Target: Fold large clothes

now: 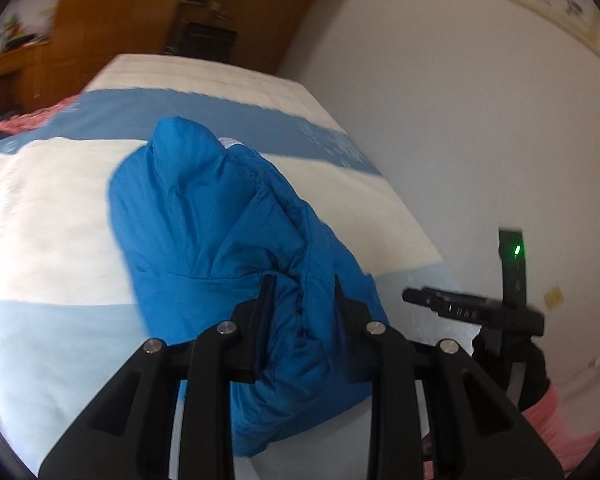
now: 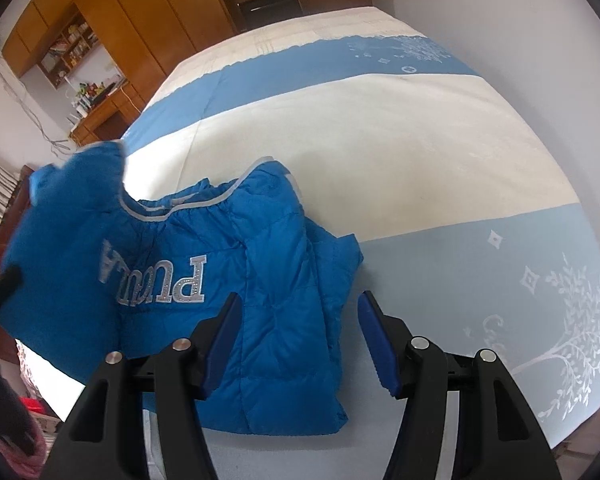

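A bright blue quilted puffer jacket (image 2: 260, 280) with silver "PUMA" lettering is lying on a bed covered by a blue-and-cream striped bedspread (image 2: 380, 128), near its closer edge. In the right wrist view the lettering is reading upside down, the grey-trimmed collar is pointing away toward the far end of the bed, and the jacket's long axis is running from the near edge toward that end. The left gripper (image 1: 302, 288) is pinching a bunched fold of the jacket between its black fingers (image 1: 266, 296) and holding that part up off the bedspread. The right gripper (image 2: 298, 312) is hanging above the jacket's right side, its blue-padded fingers (image 2: 374, 336) standing apart and gripping nothing
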